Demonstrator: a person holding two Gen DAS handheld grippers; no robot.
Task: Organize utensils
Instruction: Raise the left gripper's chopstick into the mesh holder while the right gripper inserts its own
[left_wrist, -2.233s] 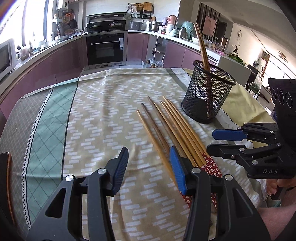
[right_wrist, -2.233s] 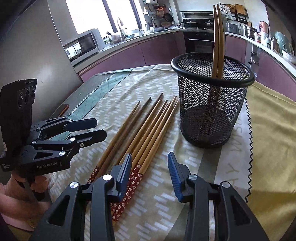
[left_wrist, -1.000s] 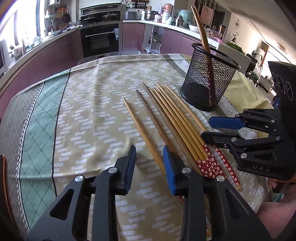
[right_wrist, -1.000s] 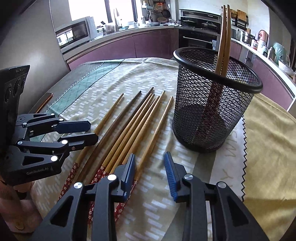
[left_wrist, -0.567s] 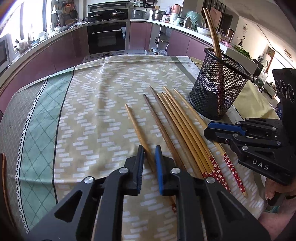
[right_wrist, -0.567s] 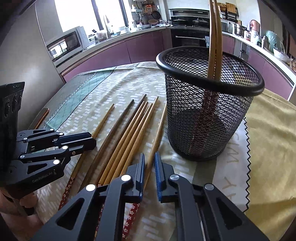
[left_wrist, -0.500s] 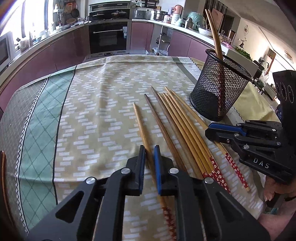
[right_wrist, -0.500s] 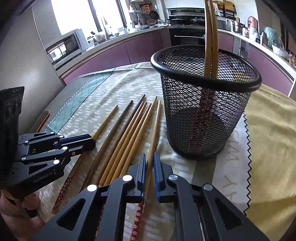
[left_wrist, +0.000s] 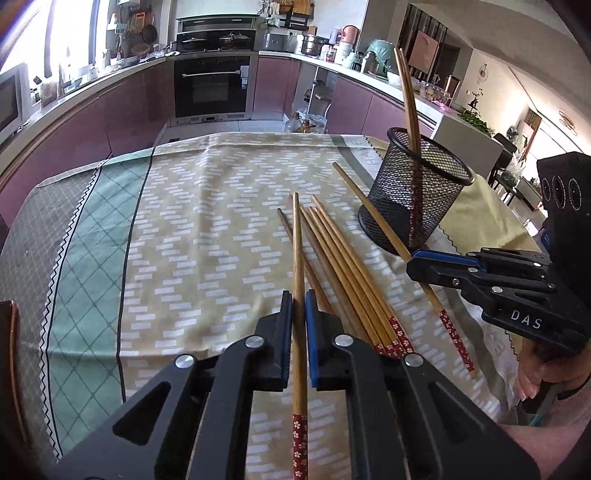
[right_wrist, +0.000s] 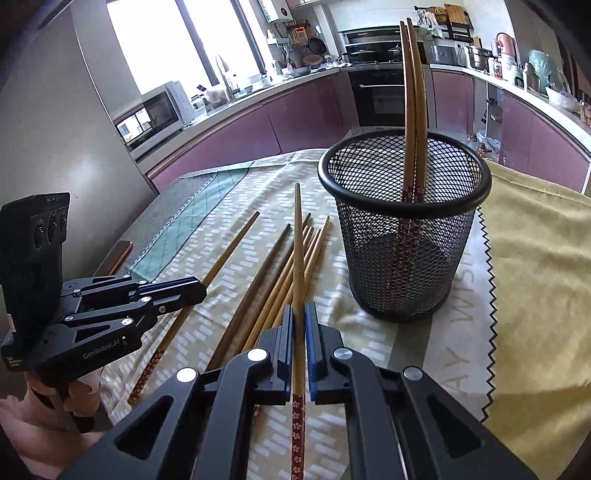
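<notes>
Left tool (left_wrist: 299, 310) pinches one chopstick (left_wrist: 297, 258) near its patterned end; shaft runs forward along the tool's fingers, tip out over the loose bundle. Right tool (right_wrist: 299, 321) likewise clamped on its own chopstick (right_wrist: 298, 258), same lie: long axis straight ahead, thin tip aimed just left of the mesh holder (right_wrist: 406, 192).

Landmark: mesh holder, upright on the cloth-covered surface (left_wrist: 184, 221), two chopsticks (right_wrist: 412, 92) already standing in it.

- Right tool sits nearer the holder; holder ahead and slightly right of it.
- Left tool farther off; holder lies ahead and well right of it.
- Loose chopsticks (left_wrist: 340, 266) lie flat, left of the holder, between it and the left tool.

Judgement: both sticks point roughly level and away from the person. Each needs tipping toward vertical over the holder's rim. Right hand looks better placed to go first.
</notes>
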